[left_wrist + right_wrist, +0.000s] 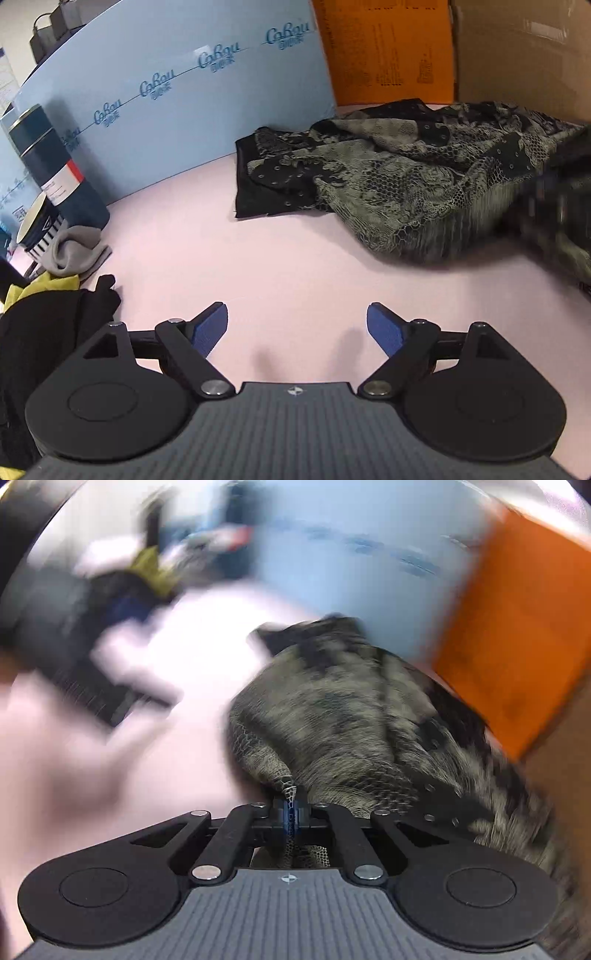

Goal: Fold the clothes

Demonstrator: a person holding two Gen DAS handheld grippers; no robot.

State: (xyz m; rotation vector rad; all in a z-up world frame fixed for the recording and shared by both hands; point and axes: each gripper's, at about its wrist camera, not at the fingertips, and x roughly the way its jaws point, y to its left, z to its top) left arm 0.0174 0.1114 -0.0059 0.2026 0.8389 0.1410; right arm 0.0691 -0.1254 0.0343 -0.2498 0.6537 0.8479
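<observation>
A black and olive lace garment (399,173) lies crumpled on the pink table (258,258) at the right, a black hem toward the blue board. My left gripper (297,328) is open and empty, low over the table, well short of the garment. In the right wrist view my right gripper (291,805) is shut on an edge of the lace garment (351,716), which trails ahead and right of it. That view is heavily motion-blurred. The right gripper appears as a dark blur (554,199) at the right edge of the left wrist view.
A blue foam board (177,92) and an orange box (384,48) stand behind the table. A dark cylinder (51,166), a striped cup (37,229), a grey cloth (74,251) and black and yellow clothes (44,317) sit at the left.
</observation>
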